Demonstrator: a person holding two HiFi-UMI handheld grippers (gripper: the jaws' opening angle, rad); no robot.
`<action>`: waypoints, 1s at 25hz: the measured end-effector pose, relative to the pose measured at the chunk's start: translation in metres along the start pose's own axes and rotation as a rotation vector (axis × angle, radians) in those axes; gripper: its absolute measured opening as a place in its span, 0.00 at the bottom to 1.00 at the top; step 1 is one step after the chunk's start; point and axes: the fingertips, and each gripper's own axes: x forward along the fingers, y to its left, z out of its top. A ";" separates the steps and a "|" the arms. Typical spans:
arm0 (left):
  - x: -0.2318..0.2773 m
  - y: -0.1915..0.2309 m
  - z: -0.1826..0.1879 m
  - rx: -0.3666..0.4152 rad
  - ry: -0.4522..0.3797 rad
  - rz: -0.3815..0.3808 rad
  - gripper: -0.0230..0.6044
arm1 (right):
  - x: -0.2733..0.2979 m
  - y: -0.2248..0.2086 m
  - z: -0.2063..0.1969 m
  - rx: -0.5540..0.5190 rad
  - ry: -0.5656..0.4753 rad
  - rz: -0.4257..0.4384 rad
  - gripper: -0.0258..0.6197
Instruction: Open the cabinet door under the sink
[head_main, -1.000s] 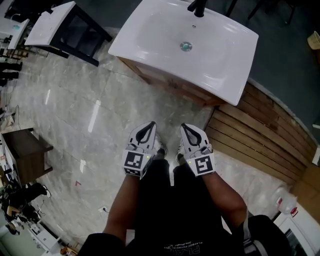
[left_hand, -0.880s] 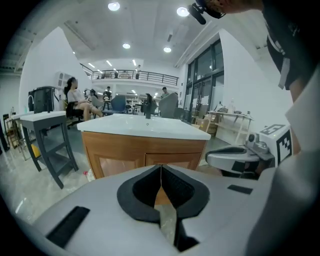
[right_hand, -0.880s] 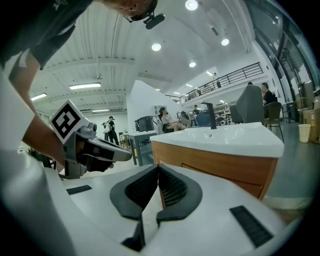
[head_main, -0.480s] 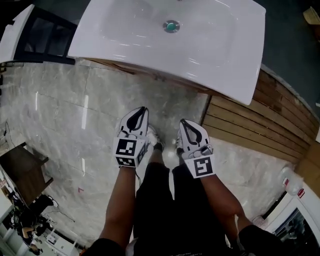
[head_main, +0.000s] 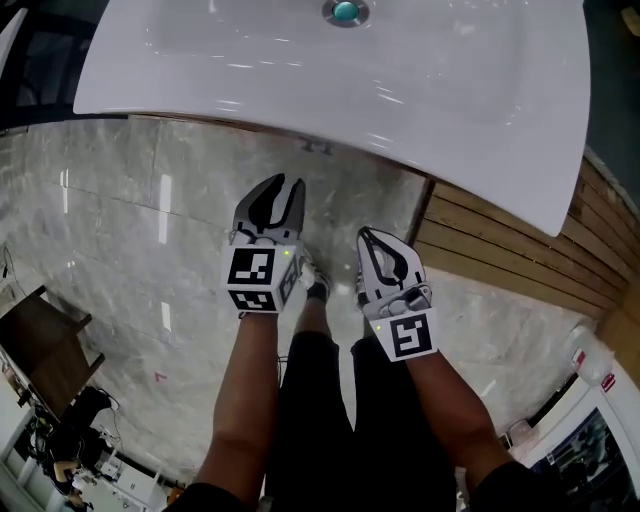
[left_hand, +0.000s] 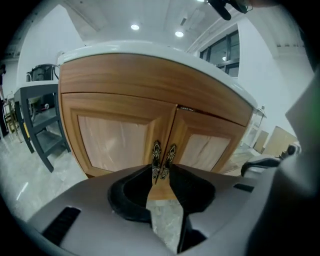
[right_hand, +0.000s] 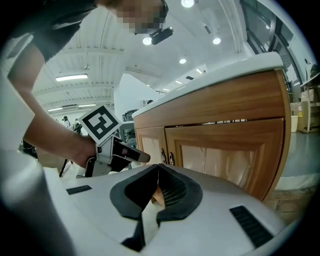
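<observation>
Under the sink (head_main: 470, 120), both cabinet doors (left_hand: 115, 140) are shut, ornate handles (left_hand: 156, 152) untouched. Both hands have dropped closer since a second ago; left hand-held gripper (head_main: 284, 186) is opening, nothing between its jaws, lined up on the handles, so a grab looks next. Right hand-held gripper (head_main: 365, 236) clenched, empty.

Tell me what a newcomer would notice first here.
The glossy white sink basin fills the head view's top. In the left gripper view, the wooden two-door cabinet stands closed, its ornate dark metal handles paired at the centre seam, straight ahead of the left hand-held gripper, whose jaws are opening with nothing between them.
</observation>
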 end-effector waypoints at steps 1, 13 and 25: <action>0.006 0.004 -0.003 0.003 0.011 -0.002 0.22 | 0.004 0.002 -0.004 0.001 0.004 0.004 0.07; 0.058 0.003 -0.031 0.045 0.217 -0.054 0.30 | 0.016 -0.002 -0.034 0.021 0.010 0.018 0.07; 0.079 -0.004 -0.031 0.079 0.317 -0.116 0.30 | 0.017 -0.008 -0.041 0.041 0.029 -0.011 0.07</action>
